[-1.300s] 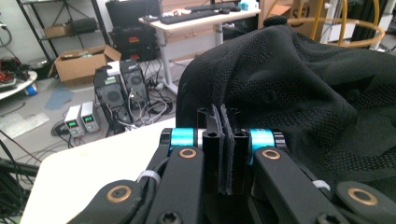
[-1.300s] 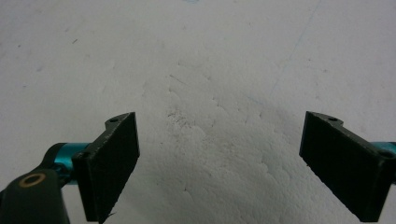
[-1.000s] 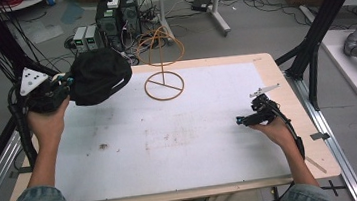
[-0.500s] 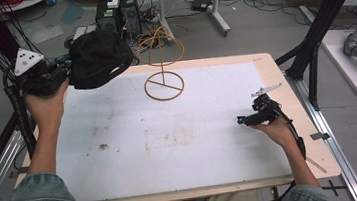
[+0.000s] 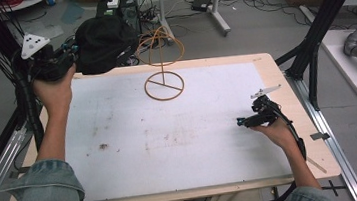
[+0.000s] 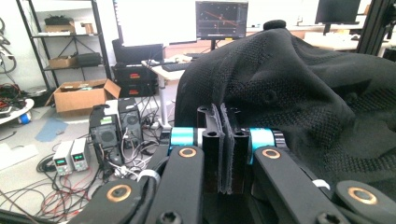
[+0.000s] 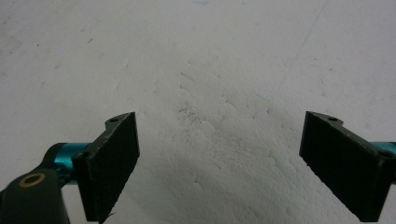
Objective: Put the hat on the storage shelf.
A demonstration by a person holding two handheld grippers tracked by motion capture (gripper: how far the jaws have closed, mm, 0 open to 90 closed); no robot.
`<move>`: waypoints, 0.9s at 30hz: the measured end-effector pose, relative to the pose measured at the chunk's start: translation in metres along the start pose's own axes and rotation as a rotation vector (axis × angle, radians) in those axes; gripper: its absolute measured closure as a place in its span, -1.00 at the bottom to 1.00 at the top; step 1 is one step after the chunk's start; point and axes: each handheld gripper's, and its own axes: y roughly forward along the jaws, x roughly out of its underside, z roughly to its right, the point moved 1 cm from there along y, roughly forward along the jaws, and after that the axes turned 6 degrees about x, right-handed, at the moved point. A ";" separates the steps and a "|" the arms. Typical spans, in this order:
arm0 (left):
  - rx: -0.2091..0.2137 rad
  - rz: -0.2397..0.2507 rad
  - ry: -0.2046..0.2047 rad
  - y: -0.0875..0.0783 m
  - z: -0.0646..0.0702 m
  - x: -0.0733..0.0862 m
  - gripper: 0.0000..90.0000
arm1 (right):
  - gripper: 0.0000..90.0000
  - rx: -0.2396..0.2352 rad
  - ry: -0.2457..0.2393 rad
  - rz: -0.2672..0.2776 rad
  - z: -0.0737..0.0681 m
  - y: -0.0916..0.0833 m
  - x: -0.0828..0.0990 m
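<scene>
Left tool (image 5: 68, 50) is up at the far left corner of the table (image 5: 284, 77), held in the left hand (image 5: 54, 86). Its jaws are pressed together on the edge of a black cap (image 5: 102, 43). In the left gripper view the left tool (image 6: 223, 140) has both pads tight against each other, with a thin bit of cap fabric caught in the seam; the cap (image 6: 299, 98) bulges up and to the right behind the jaws, knit texture and top button visible. The cap hangs clear of the table, over the far left edge, just left of the wire stand (image 5: 161, 64).

The stand is a thin orange-brown wire: a ring base flat on the white sheet, an upright stem, a loop on top. Cap and stand are near each other; contact cannot be told.

Right tool (image 5: 249, 119) is low over the table at the right side, in the right hand (image 5: 275, 133), well apart from cap and stand. In the right gripper view the right tool (image 7: 219, 158) has jaws spread wide, nothing between them, only the white scuffed sheet (image 7: 210, 70) under them.

Sheet has dark smudges near the left middle. Beyond the table: floor with cables, boxes, a monitor.
</scene>
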 end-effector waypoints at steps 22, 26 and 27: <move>0.028 0.024 -0.036 0.041 0.025 -0.015 0.95 | -0.74 -0.023 0.008 0.021 0.000 -0.004 0.003; 0.034 0.034 -0.031 0.047 0.030 -0.019 0.95 | -0.74 -0.025 0.005 0.019 0.001 -0.003 0.005; 0.035 0.035 -0.030 0.049 0.031 -0.020 0.95 | -0.74 -0.025 0.005 0.019 0.001 -0.003 0.005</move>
